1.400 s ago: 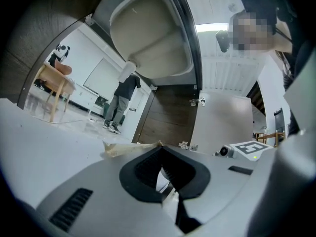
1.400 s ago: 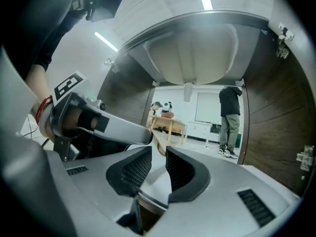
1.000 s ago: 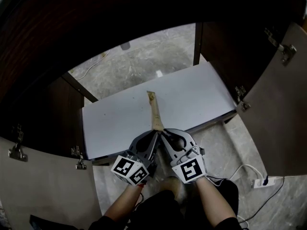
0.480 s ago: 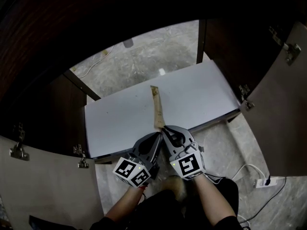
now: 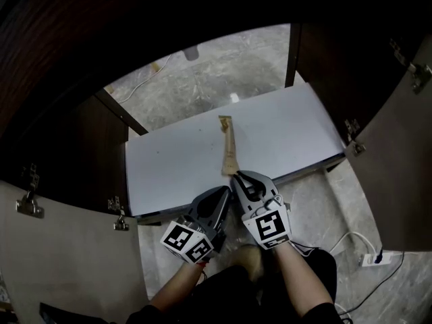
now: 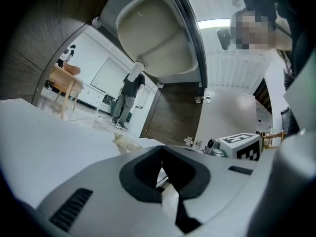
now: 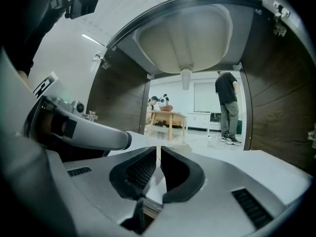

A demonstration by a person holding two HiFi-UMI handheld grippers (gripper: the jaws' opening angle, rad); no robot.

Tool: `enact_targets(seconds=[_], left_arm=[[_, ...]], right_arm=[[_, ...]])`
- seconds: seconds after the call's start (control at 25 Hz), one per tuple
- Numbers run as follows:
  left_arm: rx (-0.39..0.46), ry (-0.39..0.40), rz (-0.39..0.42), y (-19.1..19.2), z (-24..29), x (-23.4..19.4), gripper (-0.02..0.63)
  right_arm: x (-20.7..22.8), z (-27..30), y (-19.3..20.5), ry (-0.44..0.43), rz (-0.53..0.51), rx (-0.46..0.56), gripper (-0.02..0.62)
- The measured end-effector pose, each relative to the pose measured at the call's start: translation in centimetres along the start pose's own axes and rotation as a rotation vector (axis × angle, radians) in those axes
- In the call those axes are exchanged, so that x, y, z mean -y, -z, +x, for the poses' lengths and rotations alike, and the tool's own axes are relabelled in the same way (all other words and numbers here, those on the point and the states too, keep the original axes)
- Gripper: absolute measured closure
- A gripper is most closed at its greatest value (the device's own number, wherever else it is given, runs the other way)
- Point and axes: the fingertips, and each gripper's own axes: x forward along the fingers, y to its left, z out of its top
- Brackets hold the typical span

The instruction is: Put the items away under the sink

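A long flat brown paper item stands on its edge on the white cabinet floor under the sink. It reaches from the front edge toward the back. My right gripper is shut on its near end. In the right gripper view it shows only as a thin pale line between the jaws. My left gripper sits just left of the right one and a little behind, at the cabinet's front edge. Its jaws are shut with nothing seen between them. The brown item pokes out beyond it.
The sink basin's underside hangs overhead. Cabinet doors stand open at left and right. Dark side walls flank the floor. A power strip with a cable lies on the stone floor. Beyond the open back stand a person and a wooden table.
The right gripper and the brown item have slid a little farther into the cabinet. The left gripper now trails slightly behind the item's near end.
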Motion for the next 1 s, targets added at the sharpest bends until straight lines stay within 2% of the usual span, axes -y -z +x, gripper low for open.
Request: enact_targets(seconds=[0.36, 0.64, 1.0], left_arm=[[0.009, -0.004, -0.006, 0.2, -0.3, 0.0, 0.598], [0.033, -0.016, 0.01, -0.1, -0.2, 0.0, 0.598], [0.095, -0.044, 0.072, -1.5, -0.1, 0.4, 0.598]], right_arm=[[-1.0, -0.3, -0.4, -0.031, -0.006, 0.003, 0.549], [-0.8, -1.4, -1.2, -0.046, 0.054, 0.039, 0.548], [-0.7, -2.9, -3.4, -0.05, 0.071, 0.086, 0.549]])
